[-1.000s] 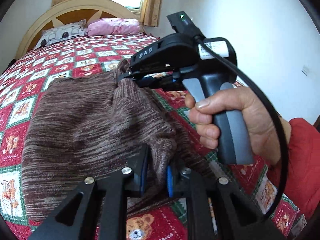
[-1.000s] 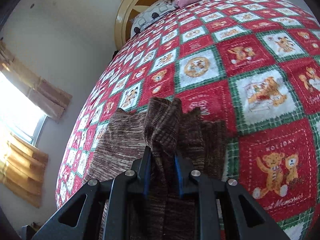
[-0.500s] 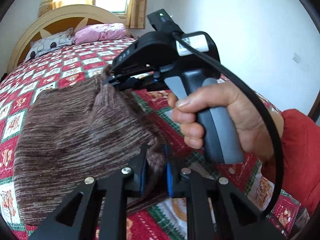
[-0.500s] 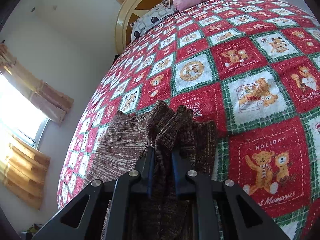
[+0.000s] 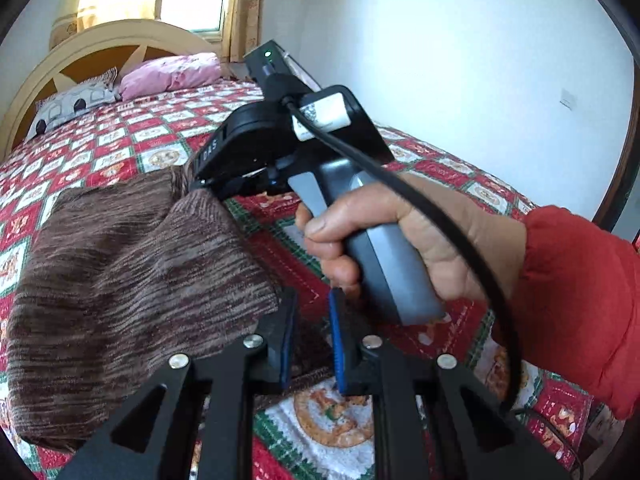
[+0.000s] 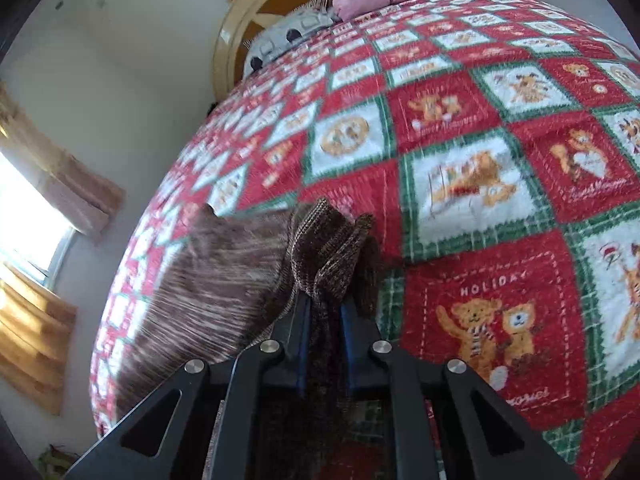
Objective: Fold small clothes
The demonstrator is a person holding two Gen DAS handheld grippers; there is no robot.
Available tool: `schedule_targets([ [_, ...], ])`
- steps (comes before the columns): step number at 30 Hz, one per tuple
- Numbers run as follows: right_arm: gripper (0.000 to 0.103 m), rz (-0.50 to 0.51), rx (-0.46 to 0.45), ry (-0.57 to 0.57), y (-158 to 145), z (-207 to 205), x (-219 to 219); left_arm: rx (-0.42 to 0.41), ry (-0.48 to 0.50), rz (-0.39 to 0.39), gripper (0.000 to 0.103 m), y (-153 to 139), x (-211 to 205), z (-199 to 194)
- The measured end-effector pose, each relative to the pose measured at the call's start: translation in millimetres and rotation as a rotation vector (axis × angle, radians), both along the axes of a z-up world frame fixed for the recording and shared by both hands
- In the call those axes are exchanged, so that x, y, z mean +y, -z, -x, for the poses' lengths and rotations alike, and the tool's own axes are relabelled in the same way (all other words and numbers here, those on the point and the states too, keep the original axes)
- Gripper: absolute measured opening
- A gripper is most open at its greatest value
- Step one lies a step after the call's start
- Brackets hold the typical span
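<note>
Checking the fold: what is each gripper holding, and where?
Right gripper pinches the sweater at a bunched far corner; left gripper seems to hold its near edge.

Brown marled knit garment [image 5: 132, 264]; red-green-white teddy-bear quilt [image 6: 480, 160]; pink pillow [image 5: 172, 76].

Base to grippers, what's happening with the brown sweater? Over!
Left gripper shut on brown sweater near edge. Right gripper clamped on a bunched fold. Rest lies on quilt; nothing in the way.
</note>
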State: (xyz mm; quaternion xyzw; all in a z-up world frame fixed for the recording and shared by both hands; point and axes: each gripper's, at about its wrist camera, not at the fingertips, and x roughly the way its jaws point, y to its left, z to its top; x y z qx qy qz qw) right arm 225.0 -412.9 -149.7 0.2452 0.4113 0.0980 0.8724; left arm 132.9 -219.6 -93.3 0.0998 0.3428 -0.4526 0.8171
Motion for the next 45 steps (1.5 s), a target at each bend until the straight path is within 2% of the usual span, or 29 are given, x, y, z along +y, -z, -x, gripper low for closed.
schedule_targets([
  [1,0.015,-0.002,-0.008,0.005,-0.9,1.0,-1.0,0.017,-0.006,-0.001,0.017,-0.6,3.4,-1.0],
  [4,0.027,0.002,-0.01,0.03,-4.8,7.7,-5.8,0.061,-0.035,0.023,0.021,-7.8,25.6,-3.5],
  [6,0.03,-0.033,0.001,0.064,-12.6,20.8,-16.4,0.066,-0.06,0.045,0.033,-16.7,46.8,-3.7],
  [8,0.03,-0.11,-0.053,0.075,-22.1,43.8,-27.1,0.049,-0.114,0.078,0.054,-27.1,72.0,-5.3],
  [12,0.03,-0.114,-0.101,0.05,-35.7,104.5,-20.3,0.023,-0.217,0.15,0.058,-42.0,113.8,-14.1],
  [13,0.03,-0.112,-0.102,0.04,-36.2,120.1,-14.1,0.01,-0.254,0.156,0.062,-43.9,120.3,-18.8],
  [14,0.03,-0.107,-0.1,0.032,-36.0,131.2,-7.1,-0.003,-0.307,0.153,0.066,-44.6,126.0,-25.8],
  [17,0.031,-0.084,-0.097,0.004,-34.2,160.3,15.6,0.005,-0.459,0.108,0.066,-34.1,132.8,-57.3],
  [18,0.031,-0.074,-0.096,-0.006,-33.7,166.9,23.0,0.026,-0.487,0.084,0.066,-27.3,134.0,-65.1],
  [20,0.031,-0.05,-0.087,-0.017,-32.4,177.0,36.3,0.12,-0.545,0.023,0.066,-5.9,136.2,-83.1],
  [22,0.032,-0.036,-0.079,-0.023,-28.1,186.0,45.2,0.199,-0.56,0.008,0.068,16.0,143.3,-88.9],
  [23,0.039,-0.021,-0.072,-0.023,-25.4,189.3,48.8,0.232,-0.564,-0.006,0.071,29.3,145.8,-89.1],
  [25,0.052,-0.006,-0.062,-0.021,-18.5,195.1,52.0,0.216,-0.554,0.02,0.074,30.9,151.1,-82.3],
  [26,0.052,-0.01,-0.058,-0.016,-15.4,195.1,51.4,0.217,-0.549,0.014,0.079,29.0,150.0,-81.8],
  [29,0.052,-0.026,-0.045,-0.015,-8.5,194.5,51.9,0.193,-0.539,-0.027,0.082,29.9,142.2,-76.2],
  [32,0.052,0.05,-0.089,0.001,-16.1,197.7,59.6,0.17,-0.527,-0.059,0.089,29.5,134.4,-73.2],
  [36,0.052,0.074,-0.113,-0.016,-19.3,189.8,68.9,0.175,-0.504,-0.063,0.096,30.7,130.9,-76.1],
  [39,0.052,0.15,-0.072,-0.032,-10.3,179.9,82.4,0.174,-0.498,-0.063,0.099,31.2,132.2,-76.2],
  [40,0.049,0.184,-0.081,-0.04,-11.0,180.2,87.1,0.175,-0.495,-0.063,0.1,31.3,131.3,-76.5],
  [41,0.03,0.217,-0.082,-0.045,-12.4,180.0,90.2,0.177,-0.492,-0.059,0.101,31.2,131.5,-76.3],
  [42,0.018,0.26,-0.076,-0.05,-13.6,180.0,92.9,0.179,-0.491,-0.053,0.101,30.8,132.3,-76.5],
  [45,0.013,0.25,-0.057,-0.07,-15.4,182.0,87.3,0.206,-0.491,0.01,0.101,29.8,141.6,-78.6],
])
